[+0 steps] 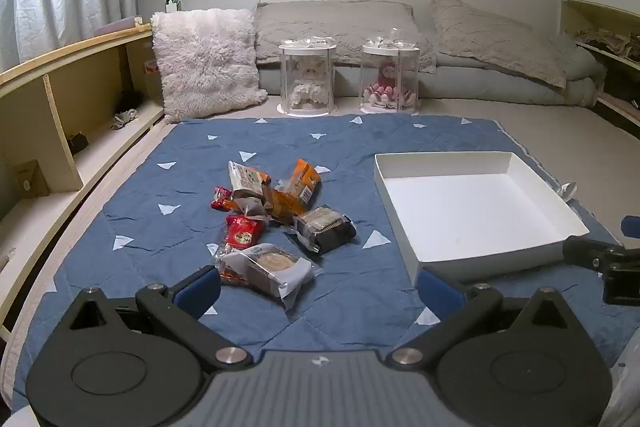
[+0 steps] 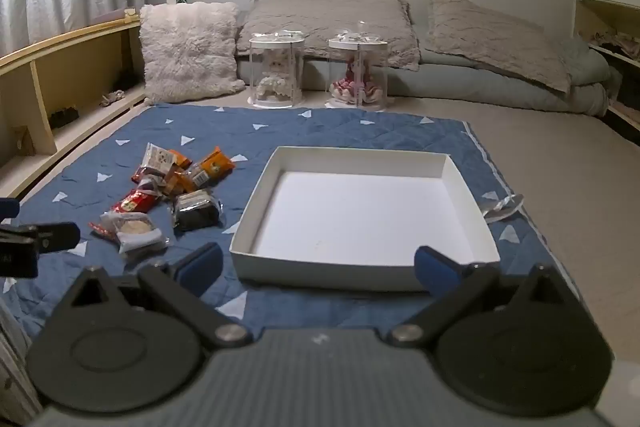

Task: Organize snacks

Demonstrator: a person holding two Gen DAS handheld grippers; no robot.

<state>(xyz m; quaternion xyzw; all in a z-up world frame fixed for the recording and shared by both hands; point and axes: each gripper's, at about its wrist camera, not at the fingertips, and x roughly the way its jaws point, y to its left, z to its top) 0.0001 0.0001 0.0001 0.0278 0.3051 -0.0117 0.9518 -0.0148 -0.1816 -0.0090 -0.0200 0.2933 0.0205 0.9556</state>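
A pile of wrapped snacks (image 1: 272,223) lies on the blue quilted mat (image 1: 160,227): red, orange, dark and clear packets. A white, shallow box (image 1: 472,211) sits on the mat to the right of the pile, with nothing in it. My left gripper (image 1: 318,291) is open and empty, just in front of the nearest clear packet (image 1: 276,267). My right gripper (image 2: 318,267) is open and empty, in front of the white box (image 2: 360,219); the snack pile (image 2: 168,195) lies to its left. Each gripper shows at the edge of the other's view.
Two clear cylinders with dolls (image 1: 306,79) (image 1: 390,77) stand beyond the mat. A fluffy pillow (image 1: 204,63) and grey bedding (image 1: 440,39) lie behind. Wooden shelves (image 1: 60,107) run along the left. A silver wrapper (image 2: 502,209) lies right of the box.
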